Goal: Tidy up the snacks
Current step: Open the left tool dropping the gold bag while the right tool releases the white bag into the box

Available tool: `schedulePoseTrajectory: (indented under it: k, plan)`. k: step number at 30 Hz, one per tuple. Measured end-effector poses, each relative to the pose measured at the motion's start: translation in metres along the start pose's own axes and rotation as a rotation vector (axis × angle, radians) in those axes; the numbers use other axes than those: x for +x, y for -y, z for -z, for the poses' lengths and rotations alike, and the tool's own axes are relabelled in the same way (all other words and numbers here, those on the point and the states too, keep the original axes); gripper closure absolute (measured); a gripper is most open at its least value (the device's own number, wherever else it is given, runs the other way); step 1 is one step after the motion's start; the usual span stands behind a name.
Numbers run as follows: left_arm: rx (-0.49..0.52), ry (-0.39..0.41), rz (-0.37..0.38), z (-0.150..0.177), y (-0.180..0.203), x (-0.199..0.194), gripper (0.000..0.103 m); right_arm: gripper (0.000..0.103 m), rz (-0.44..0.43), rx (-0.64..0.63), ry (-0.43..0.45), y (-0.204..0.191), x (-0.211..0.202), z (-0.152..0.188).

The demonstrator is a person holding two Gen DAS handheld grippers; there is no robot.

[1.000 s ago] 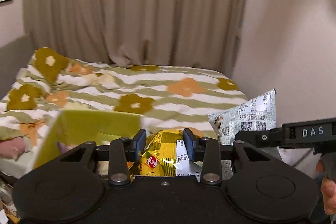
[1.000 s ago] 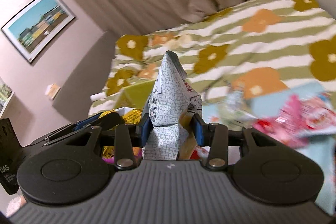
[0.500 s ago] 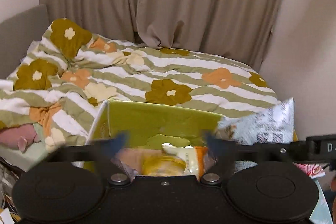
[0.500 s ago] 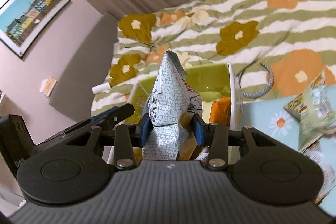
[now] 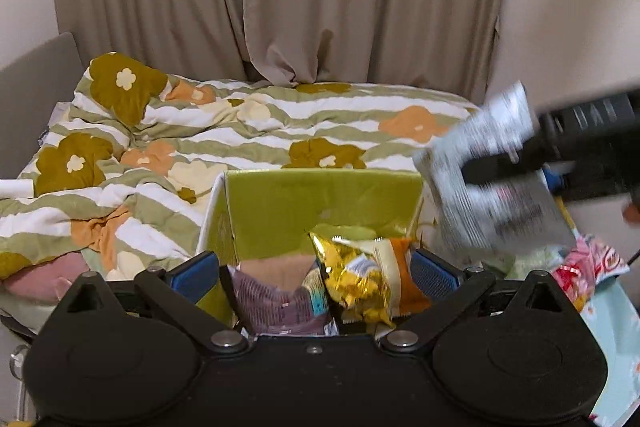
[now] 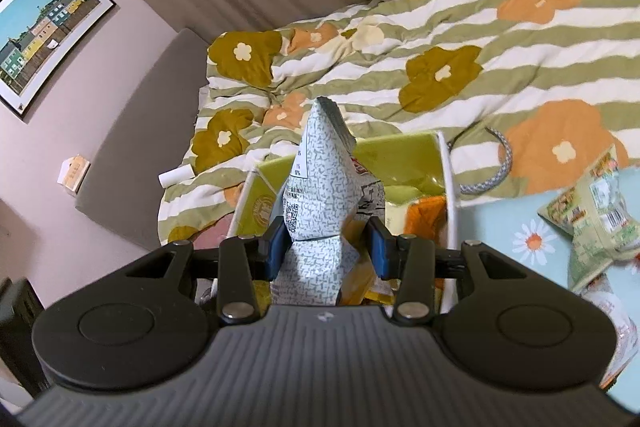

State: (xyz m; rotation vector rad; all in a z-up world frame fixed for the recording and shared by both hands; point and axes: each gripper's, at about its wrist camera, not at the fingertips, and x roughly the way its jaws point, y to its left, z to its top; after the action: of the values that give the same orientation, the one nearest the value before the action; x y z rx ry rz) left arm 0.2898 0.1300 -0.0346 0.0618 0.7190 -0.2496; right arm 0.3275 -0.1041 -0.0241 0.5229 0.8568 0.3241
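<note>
The green box (image 5: 320,203) sits on the bed (image 5: 240,123), holding a gold bag (image 5: 356,275) and a purple bag (image 5: 272,299). The left gripper (image 5: 316,271) is released above them. The right gripper (image 6: 328,247) clenches a grey bag (image 6: 320,187) over the box

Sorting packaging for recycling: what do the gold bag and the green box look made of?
Gold bag: probably metallised plastic film, shiny, with crinkled mirror-like glints. Green box: seemingly printed cardboard, matte, with flat stiff walls and a thin white edge.
</note>
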Motion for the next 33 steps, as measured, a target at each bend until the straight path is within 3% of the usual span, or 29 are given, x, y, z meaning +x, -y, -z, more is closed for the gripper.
schedulePoseTrajectory:
  k: [9, 15, 17, 26, 33]
  plan:
    - [-0.008, -0.031, 0.016, 0.006, -0.013, 0.005, 0.000, 0.045, -0.035, 0.039, -0.029, -0.018, 0.043, -0.025]
    - [-0.020, -0.062, 0.017, 0.009, -0.022, 0.015, 0.000, 0.041, -0.084, 0.100, -0.053, -0.028, 0.081, -0.023]
    - [-0.021, -0.070, 0.018, 0.011, -0.024, 0.017, 0.000, 0.000, -0.100, 0.131, -0.066, -0.026, 0.089, -0.020]
    - [-0.023, -0.090, 0.015, 0.015, -0.027, 0.020, 0.000, 0.000, -0.067, 0.120, -0.026, -0.021, 0.077, -0.010]
    - [-0.025, -0.056, 0.016, 0.007, -0.019, 0.006, 0.000, 0.000, -0.052, 0.093, 0.007, -0.019, 0.046, -0.010]
